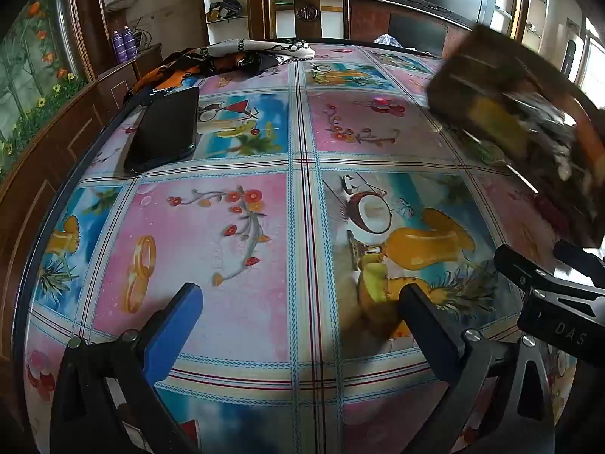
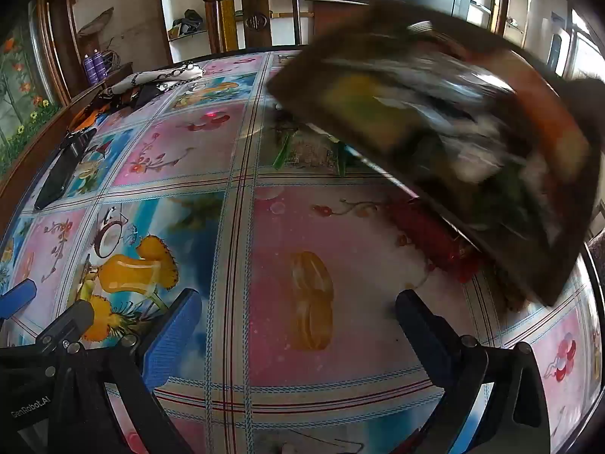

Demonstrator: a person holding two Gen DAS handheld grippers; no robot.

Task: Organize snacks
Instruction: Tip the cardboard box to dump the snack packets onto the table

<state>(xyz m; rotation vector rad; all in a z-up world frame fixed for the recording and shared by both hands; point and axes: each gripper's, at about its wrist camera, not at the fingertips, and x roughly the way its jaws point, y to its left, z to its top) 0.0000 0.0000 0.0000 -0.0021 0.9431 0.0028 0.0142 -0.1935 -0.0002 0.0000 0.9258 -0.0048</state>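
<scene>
tilting at the upper right of both views, a blurred box of snacks (image 2: 435, 143) hangs over the table (image 2: 340, 227). left gripper (image 1: 298, 325) and right gripper (image 2: 298, 325) jaws are spread, empty. sorting looks barely begun.

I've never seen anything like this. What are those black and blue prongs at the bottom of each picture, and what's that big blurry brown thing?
No robot here: a person carries a two-fingered tool in each hand, each with a camera looking along its fingers. One picture comes from the left tool, the other from the right tool. Both are open and hold nothing. Below them is a table under a cloth printed with fruit and flowers. On it lie a dark phone and a crumpled patterned scarf; a wooden chair stands behind. The blurry brown box, seemingly holding packets, is moving above the table, too smeared to read. Neither tool grips it; what carries it isn't visible.
</scene>
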